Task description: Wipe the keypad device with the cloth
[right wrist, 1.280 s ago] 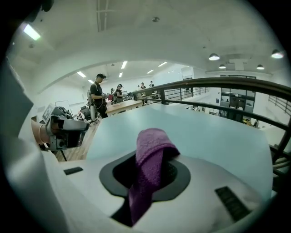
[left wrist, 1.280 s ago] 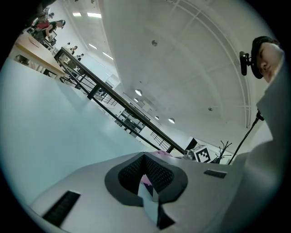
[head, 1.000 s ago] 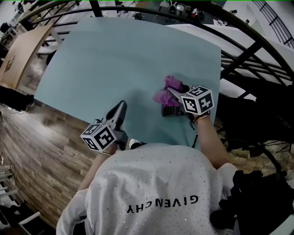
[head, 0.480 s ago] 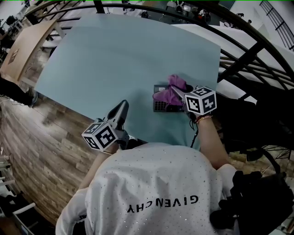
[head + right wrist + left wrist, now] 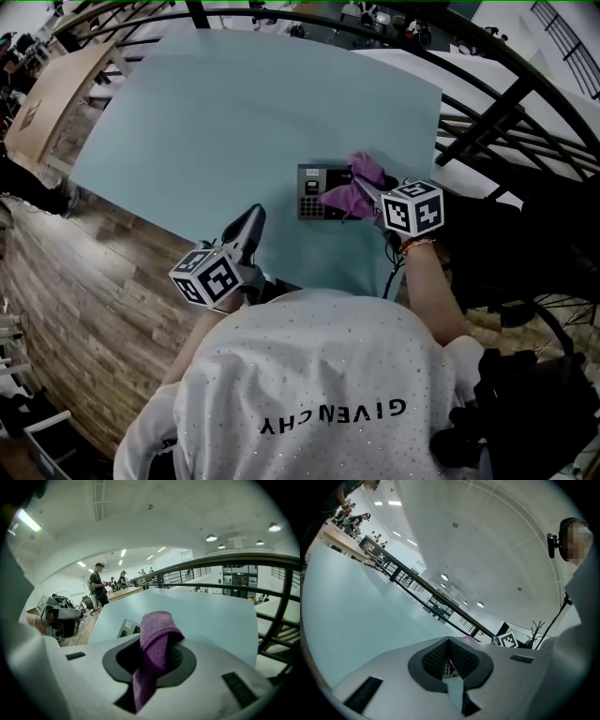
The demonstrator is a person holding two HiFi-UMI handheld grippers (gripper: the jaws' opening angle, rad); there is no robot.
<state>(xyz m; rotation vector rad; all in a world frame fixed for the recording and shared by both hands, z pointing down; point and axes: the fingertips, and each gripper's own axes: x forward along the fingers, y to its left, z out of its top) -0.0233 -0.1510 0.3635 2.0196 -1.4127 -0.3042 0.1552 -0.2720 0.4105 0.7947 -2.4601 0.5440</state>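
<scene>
The keypad device [image 5: 315,191], dark with a grid of keys, lies on the teal table [image 5: 216,112] near its front right part. A purple cloth [image 5: 354,186] rests against the device's right side, and my right gripper [image 5: 371,195] is shut on it. In the right gripper view the cloth [image 5: 154,639] bulges up from between the jaws, with the device [image 5: 127,628] showing just to its left. My left gripper [image 5: 247,223] hovers at the table's front edge, shut and holding nothing, left of the device. Through its tips a sliver of the device [image 5: 448,668] shows.
A black metal railing [image 5: 497,112] runs along the table's far and right sides. Wooden floor [image 5: 75,281] lies to the left, below the table edge. People stand at distant desks [image 5: 101,590] in the right gripper view.
The cloth in my right gripper has slid off toward the device's right side, uncovering the keypad face. The left gripper has barely moved.
</scene>
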